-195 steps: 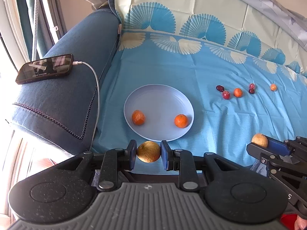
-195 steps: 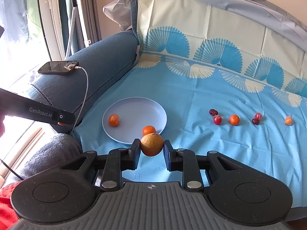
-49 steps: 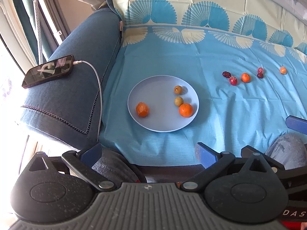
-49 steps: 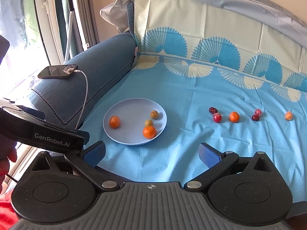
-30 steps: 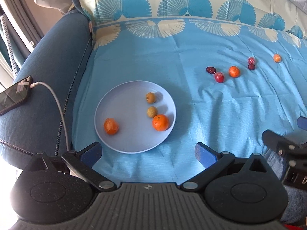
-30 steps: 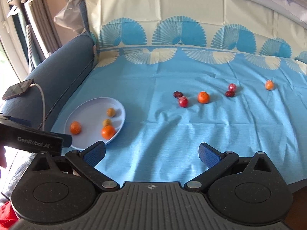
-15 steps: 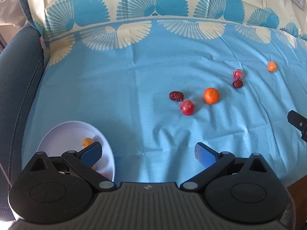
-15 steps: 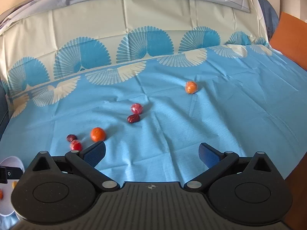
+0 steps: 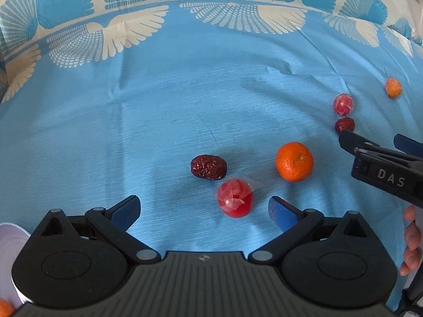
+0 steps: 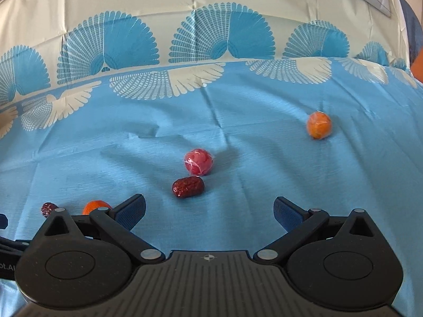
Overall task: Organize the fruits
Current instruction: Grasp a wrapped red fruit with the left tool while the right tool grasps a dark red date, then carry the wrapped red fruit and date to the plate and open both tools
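My left gripper [image 9: 203, 208] is open and empty, low over the blue cloth. A wrapped red fruit [image 9: 234, 201] lies just ahead, between its fingertips, with a dark red date [image 9: 208, 167] behind and an orange [image 9: 294, 161] to the right. My right gripper [image 10: 208, 210] is open and empty; it also shows in the left wrist view [image 9: 370, 142]. A second date [image 10: 188, 187] and a wrapped pink-red fruit [image 10: 198, 162] lie just ahead of it. A small wrapped orange fruit [image 10: 318, 125] lies farther right.
The pale plate [image 9: 9, 259] shows at the bottom left edge with an orange piece [image 9: 5, 308] on it. The blue cloth [image 10: 264, 158] rises into a patterned backrest behind the fruits. A person's fingers [image 9: 409, 243] hold the right gripper.
Both grippers moved right and forward from the plate toward the loose fruits, which now look larger and closer. Both stayed open. The plate has slid almost out of view.
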`<move>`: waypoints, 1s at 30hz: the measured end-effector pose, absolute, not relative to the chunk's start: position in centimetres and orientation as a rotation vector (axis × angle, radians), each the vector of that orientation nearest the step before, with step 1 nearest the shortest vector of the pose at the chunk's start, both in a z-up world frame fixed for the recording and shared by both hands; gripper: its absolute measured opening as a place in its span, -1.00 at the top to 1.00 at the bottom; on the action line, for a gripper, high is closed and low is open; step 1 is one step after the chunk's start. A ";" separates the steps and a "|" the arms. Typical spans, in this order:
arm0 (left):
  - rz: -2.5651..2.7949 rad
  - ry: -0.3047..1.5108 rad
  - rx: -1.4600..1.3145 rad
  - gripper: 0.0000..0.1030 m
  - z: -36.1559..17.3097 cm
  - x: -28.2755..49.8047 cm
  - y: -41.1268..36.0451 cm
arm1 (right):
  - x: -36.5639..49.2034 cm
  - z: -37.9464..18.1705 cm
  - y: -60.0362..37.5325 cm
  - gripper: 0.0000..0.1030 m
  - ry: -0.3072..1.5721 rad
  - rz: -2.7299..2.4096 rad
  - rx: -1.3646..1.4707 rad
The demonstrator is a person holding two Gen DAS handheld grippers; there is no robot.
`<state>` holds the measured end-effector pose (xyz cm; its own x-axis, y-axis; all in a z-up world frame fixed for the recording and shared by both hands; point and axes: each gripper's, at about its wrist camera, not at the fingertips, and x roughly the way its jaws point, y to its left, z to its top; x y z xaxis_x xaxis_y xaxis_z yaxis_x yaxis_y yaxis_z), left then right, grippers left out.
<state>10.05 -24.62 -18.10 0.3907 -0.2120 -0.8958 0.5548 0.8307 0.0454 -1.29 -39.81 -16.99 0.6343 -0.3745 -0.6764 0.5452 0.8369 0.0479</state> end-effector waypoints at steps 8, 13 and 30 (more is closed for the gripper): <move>-0.551 1.043 0.257 0.42 -17.4 9.4 -24.0 | 0.7 -18.3 -38.5 0.38 0.721 -0.474 0.148; -0.587 0.986 0.251 0.43 -14.6 7.6 -21.7 | -1.4 -16.8 -38.6 0.37 0.718 -0.534 0.220; -0.543 0.861 0.260 0.42 -1.8 -1.4 -8.0 | -13.2 -5.1 -28.8 0.37 0.577 -0.426 0.253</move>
